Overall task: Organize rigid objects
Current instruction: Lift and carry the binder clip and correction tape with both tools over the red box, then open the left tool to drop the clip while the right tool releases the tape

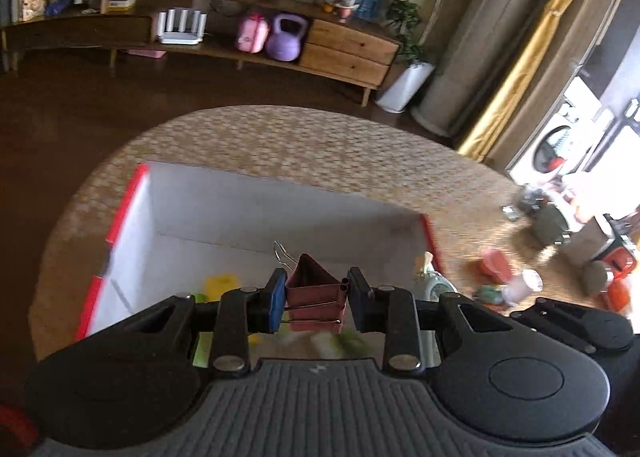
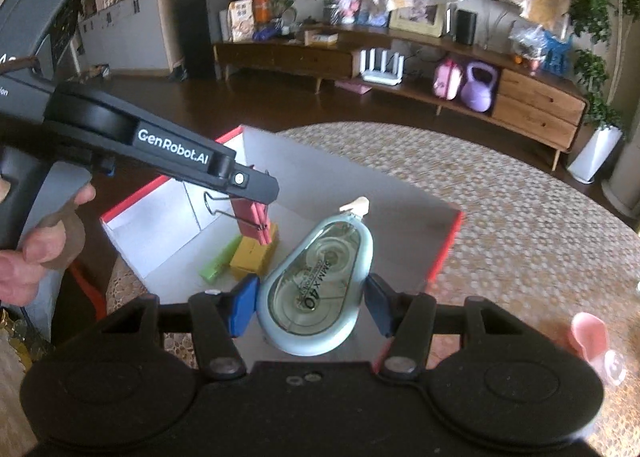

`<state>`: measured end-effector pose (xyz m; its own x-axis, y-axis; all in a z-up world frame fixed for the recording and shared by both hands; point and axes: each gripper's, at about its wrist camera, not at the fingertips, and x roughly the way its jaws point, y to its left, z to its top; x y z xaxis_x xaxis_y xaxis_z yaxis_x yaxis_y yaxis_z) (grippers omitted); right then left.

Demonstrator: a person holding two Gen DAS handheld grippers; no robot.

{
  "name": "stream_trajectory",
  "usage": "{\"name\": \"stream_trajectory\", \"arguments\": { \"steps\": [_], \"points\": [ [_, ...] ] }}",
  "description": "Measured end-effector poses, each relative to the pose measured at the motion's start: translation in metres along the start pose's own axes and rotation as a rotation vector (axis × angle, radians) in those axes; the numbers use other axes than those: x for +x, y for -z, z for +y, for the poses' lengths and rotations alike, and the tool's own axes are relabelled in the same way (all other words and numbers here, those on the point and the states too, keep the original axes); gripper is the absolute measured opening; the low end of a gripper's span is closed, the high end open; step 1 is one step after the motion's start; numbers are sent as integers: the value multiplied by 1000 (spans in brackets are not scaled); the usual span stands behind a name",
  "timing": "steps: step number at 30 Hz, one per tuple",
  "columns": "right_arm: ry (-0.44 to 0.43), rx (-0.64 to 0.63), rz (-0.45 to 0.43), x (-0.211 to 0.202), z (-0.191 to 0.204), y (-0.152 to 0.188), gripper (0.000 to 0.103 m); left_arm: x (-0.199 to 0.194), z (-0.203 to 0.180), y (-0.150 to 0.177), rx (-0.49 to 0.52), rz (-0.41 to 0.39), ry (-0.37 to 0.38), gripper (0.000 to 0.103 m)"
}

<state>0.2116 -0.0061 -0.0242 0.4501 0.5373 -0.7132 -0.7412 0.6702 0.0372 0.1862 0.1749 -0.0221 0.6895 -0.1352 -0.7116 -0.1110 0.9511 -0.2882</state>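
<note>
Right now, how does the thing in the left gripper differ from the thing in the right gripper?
The left gripper holds a small red binder clip; the right gripper holds a larger pale blue correction tape. The clip is wedge-shaped with wire handles; the tape is a rounded, see-through teardrop. Both hang over the red-edged box.

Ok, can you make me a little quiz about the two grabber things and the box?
1. True or false: the left hand-held gripper holds a red binder clip.
2. What does the right hand-held gripper hold: A) a kettlebell, B) a pale blue correction tape, C) a spoon?
3. Fill in: a yellow block and a green item lie inside the white ____ with red edges.

Key: 1 true; 2 B; 3 box.
</note>
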Motion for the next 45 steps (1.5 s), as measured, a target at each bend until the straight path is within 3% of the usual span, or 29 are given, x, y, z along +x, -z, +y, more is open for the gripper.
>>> {"name": "stream_trajectory", "arguments": {
  "steps": [10,24,33,45],
  "points": [
    [0,-21,126,60,13,-5,57,43,27,-3,44,57,-135,31],
    [-4,-21,220,80,16,2,57,59,33,-4,71,106,-161,31],
    [-11,-9,199,70,18,3,59,55,34,8,67,146,-186,31],
    [-14,15,120,30,18,6,61,23,22,15,62,118,-176,32]
  ]
}}
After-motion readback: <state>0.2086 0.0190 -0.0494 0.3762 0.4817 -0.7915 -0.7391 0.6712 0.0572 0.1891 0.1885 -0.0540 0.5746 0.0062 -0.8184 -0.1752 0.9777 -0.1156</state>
